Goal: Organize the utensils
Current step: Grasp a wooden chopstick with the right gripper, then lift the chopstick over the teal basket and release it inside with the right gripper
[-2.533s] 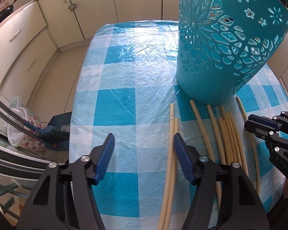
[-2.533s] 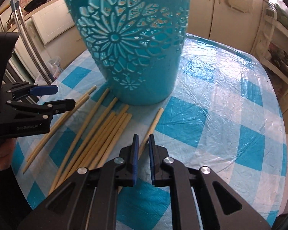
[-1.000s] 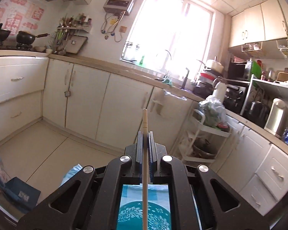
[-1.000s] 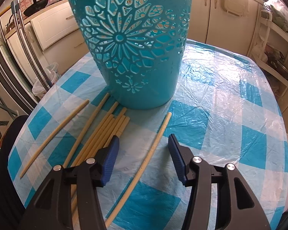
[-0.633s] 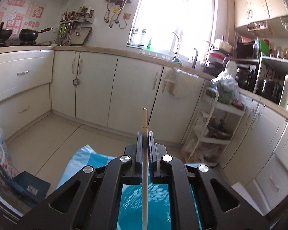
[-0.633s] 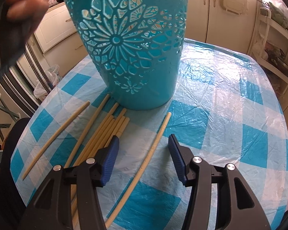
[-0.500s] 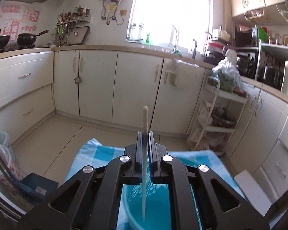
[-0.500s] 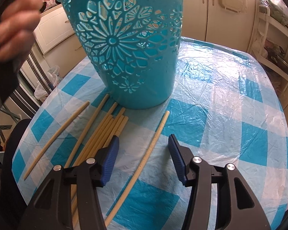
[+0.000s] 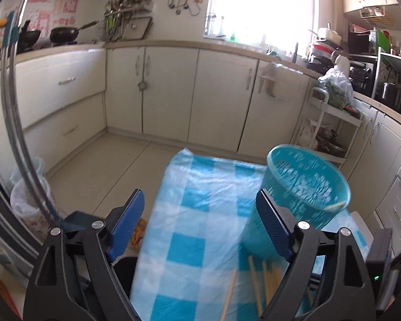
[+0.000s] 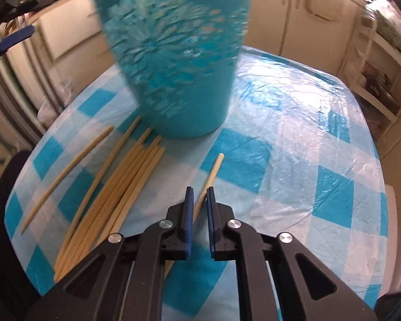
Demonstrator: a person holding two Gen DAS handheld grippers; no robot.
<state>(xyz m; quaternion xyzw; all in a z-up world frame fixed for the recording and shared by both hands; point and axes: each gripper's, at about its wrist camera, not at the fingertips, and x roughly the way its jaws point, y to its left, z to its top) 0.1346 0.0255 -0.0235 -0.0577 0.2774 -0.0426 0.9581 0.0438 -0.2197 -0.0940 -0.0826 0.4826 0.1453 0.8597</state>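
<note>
**Chopsticks by a teal basket on a checked tabletop**

Chopsticks [image 10: 115,187] lie loose on the blue-and-white tabletop [image 10: 307,139], just in front of a teal cut-out basket [image 10: 173,53]. One chopstick [image 10: 212,171] lies apart – the right claw [image 10: 199,200] has just closed and is clamped on it. The left claw [image 9: 200,208] has just sprung wide apart, with nothing between its jaws, beside the basket's rim – a pale stick end [image 9: 336,206] rests there.

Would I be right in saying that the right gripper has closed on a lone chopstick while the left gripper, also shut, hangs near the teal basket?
Not quite: the left gripper is open and empty, as the left wrist view shows. The right gripper does clamp the lone chopstick by the teal basket.
</note>
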